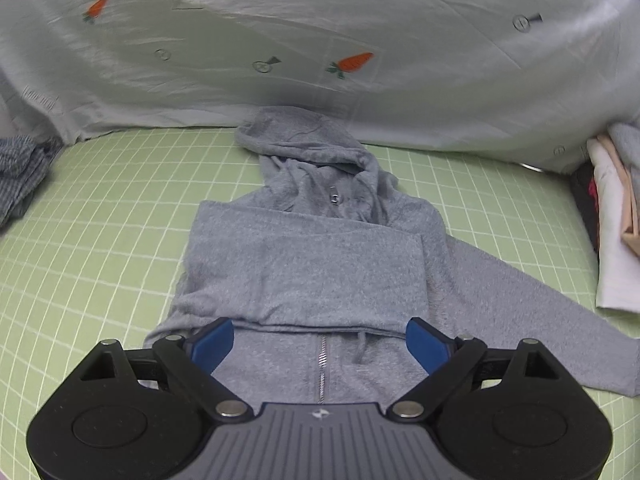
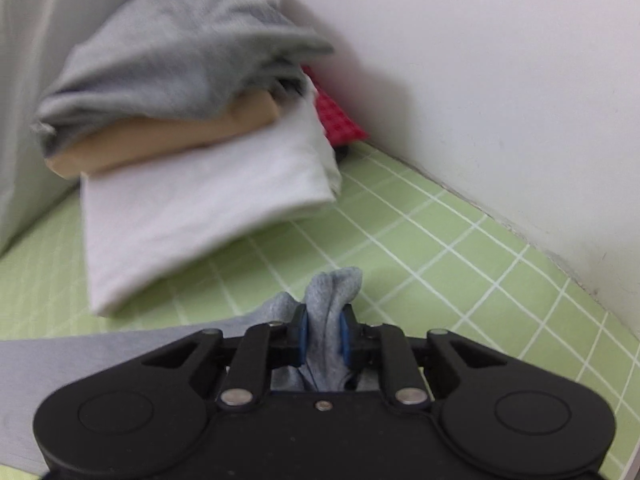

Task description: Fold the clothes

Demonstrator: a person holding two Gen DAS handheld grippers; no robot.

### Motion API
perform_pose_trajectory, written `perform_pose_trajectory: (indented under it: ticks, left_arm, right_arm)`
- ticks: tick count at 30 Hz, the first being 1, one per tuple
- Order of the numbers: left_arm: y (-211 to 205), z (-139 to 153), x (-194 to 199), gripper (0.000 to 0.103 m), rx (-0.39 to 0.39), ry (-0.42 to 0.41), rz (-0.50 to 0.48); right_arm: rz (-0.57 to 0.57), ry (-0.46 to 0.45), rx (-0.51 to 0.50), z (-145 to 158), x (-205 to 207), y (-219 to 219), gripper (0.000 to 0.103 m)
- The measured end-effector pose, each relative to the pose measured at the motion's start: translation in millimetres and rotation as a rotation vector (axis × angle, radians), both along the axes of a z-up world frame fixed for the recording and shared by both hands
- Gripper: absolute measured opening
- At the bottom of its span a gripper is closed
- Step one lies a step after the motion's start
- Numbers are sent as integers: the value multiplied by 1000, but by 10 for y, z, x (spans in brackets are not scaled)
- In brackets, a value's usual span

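Grey hoodie [image 1: 320, 264] flat on the green gridded tabletop [image 1: 100, 220], front up, zipper visible, hood toward the carrot-print sheet [image 1: 320, 32] at the back. One sleeve already folded across the chest; other sleeve [image 1: 540, 320] stretched out to the right side, not yet folded in. By judgement, about at the middle of the task: second sleeve and the body fold left to do.

Left tongs [image 1: 320, 340] wide open, holding nothing, hovering over the lower front of the hoodie, just below the edge of the folded sleeve. Right tongs [image 2: 323, 336] closed tight on the cuff [image 2: 334, 300] of the stretched sleeve, cuff bunched between the blue pads.

Near the right tongs, stack of folded clothes [image 2: 192, 128] by the white wall [image 2: 480, 80]. Striped cloth [image 1: 20, 176] at far left.
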State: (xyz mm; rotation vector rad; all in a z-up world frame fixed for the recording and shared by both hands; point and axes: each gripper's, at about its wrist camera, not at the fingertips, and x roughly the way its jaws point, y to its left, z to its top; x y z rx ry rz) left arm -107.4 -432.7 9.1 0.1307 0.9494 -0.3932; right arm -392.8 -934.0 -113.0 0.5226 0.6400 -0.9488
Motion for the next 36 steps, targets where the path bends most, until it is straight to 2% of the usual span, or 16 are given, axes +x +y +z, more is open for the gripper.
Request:
perform_pose_trajectory:
  ticks: [4, 9, 16, 21, 29, 36]
  left_arm:
    - [320, -36, -36, 94, 7, 9, 60]
    - [639, -112, -41, 94, 11, 48, 118]
    - [892, -202, -47, 94, 39, 59, 101]
    - [1104, -170, 43, 94, 30, 61, 117]
    - [1379, -168, 362, 94, 3, 50, 175]
    - [1292, -288, 964, 94, -15, 52, 193]
  right_arm:
    - [79, -36, -60, 289, 161, 375, 16]
    - [206, -86, -76, 538, 427, 1002, 16]
    - [410, -111, -88, 763, 898, 1926, 16]
    - [515, -149, -49, 842, 1302, 2408, 16]
    - [691, -216, -5, 936, 2145, 3054, 16]
    - [828, -335, 70, 1096, 2910, 3384, 16]
